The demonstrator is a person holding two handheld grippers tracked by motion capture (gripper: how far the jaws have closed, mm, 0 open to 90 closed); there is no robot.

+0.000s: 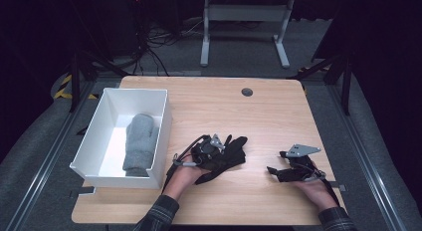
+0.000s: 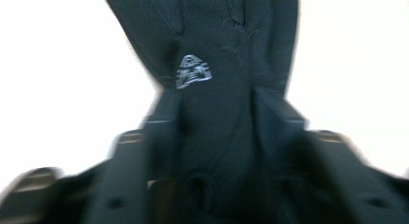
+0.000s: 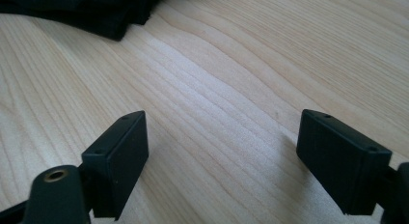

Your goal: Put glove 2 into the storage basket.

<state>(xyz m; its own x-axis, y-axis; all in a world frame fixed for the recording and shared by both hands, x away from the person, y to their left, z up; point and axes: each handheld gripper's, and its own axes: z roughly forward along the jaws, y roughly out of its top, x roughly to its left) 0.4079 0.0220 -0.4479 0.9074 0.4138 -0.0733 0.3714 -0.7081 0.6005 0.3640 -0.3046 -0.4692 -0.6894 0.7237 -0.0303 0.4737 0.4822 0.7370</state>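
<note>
Pinching black glove (image 2: 217, 113) with my left gripper (image 1: 211, 150) | soft, limp, light | grip mid-palm | right gripper (image 3: 236, 161) spread, empty

No readable text or nos. anywhere; only sign is a small grey triangular emblem (image 2: 193, 72), approx. pyramid-shaped w/ blurred marks, no letters legible, on the back of the black fabric glove (image 2: 217, 122).
</note>
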